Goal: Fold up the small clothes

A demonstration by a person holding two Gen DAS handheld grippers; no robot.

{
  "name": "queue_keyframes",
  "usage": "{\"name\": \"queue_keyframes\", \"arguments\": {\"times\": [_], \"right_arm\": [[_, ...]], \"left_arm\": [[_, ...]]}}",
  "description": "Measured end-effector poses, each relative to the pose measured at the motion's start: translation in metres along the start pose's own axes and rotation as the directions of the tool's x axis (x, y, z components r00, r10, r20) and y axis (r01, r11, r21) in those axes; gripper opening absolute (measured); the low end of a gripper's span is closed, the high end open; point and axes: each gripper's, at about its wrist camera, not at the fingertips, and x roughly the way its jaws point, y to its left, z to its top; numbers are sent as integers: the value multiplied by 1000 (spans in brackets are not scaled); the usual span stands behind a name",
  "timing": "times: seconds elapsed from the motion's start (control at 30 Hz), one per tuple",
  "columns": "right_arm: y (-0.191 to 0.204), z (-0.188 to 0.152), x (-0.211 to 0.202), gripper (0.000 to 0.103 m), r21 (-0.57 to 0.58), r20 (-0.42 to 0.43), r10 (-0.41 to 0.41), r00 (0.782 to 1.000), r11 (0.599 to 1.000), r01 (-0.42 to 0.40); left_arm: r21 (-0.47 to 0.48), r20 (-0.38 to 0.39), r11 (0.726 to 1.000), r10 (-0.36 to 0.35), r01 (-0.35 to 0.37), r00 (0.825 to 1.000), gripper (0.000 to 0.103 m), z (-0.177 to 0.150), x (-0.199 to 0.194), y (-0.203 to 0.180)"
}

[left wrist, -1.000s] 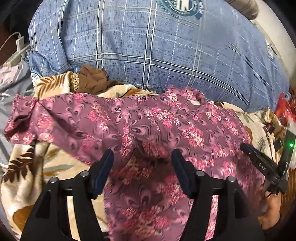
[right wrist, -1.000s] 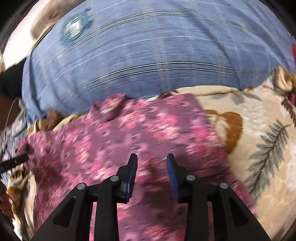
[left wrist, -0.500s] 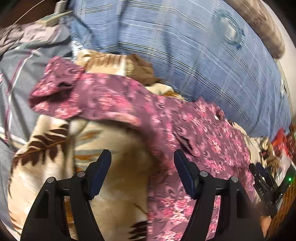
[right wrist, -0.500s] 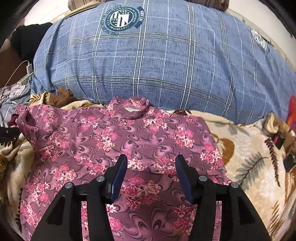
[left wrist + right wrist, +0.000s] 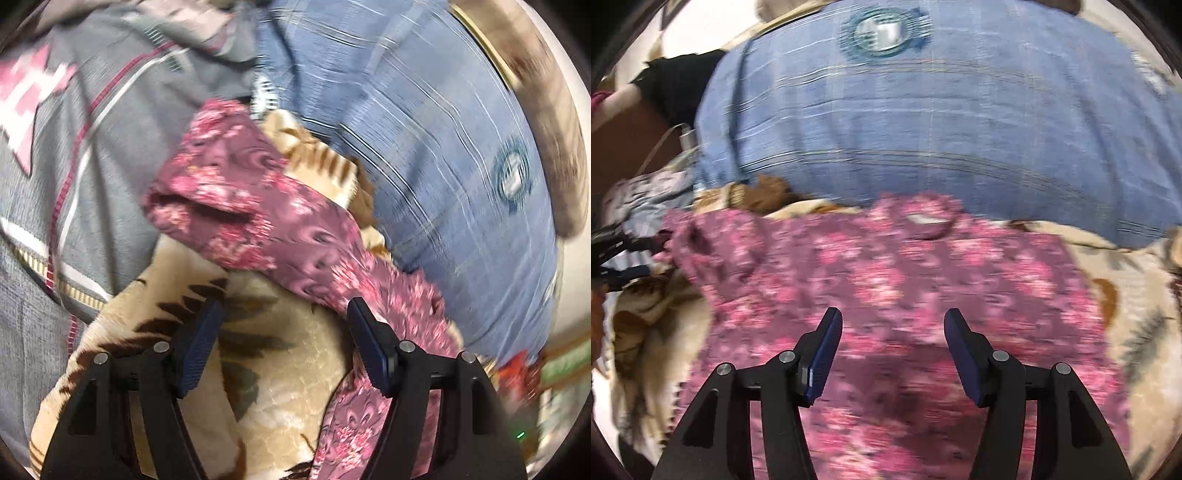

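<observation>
Now both grippers hover empty over the pink floral top (image 5: 886,280): left gripper (image 5: 284,347) wide apart, right gripper (image 5: 894,350) just widened; next, grab the sleeve (image 5: 221,192).

Each camera rides just behind its own tool, looking steeply down and close. The left tool (image 5: 284,347) view tilts over the shirt's sleeve; the right tool (image 5: 892,350) view faces the floral shirt (image 5: 886,280) squarely. Both share that shirt, the blue pillow (image 5: 923,122) across the top, and the leaf-print blanket (image 5: 280,369).
</observation>
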Motion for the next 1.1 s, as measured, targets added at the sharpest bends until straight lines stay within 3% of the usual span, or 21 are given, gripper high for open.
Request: {"name": "queue_keyframes", "arguments": {"times": [0.13,0.37,0.47,0.57,0.67,0.7,0.73,0.77,0.8,0.9,1.1], "right_arm": [[34,4,19,59,-9,-45,109,993,994,-110],[73,6,35,59,-51,-92,159,983,985,-165],[77,9,38,59,-53,-93,184,979,980,-189],[83,14,44,59,-55,-89,208,974,975,-213],[92,18,54,59,-58,-107,208,972,975,-215],[94,17,56,59,-54,-112,216,970,973,-222],[96,16,58,59,-52,-116,220,969,973,-227],[97,15,58,59,-54,-117,222,968,972,-229],[97,13,58,59,-59,-115,223,968,971,-231],[83,9,53,59,-43,-93,221,971,973,-226],[9,12,55,59,108,-73,81,994,992,-73]], "left_arm": [[-108,-11,992,-64,62,998,70,9,7,23],[-279,38,957,-69,77,997,70,48,12,45],[-258,22,966,-30,35,999,70,60,15,42],[-171,21,984,54,-49,998,70,67,18,34],[-116,-1,985,125,-124,992,69,75,27,31],[-122,-8,983,135,-135,991,66,78,31,33],[-141,-12,982,128,-128,992,50,81,33,34],[-165,-16,981,106,-107,994,18,84,33,36],[-198,-32,978,58,-64,998,10,85,32,39],[-258,-10,966,2,-4,1000,10,82,18,41],[-232,-15,966,-121,115,993,10,63,-3,4]]}}
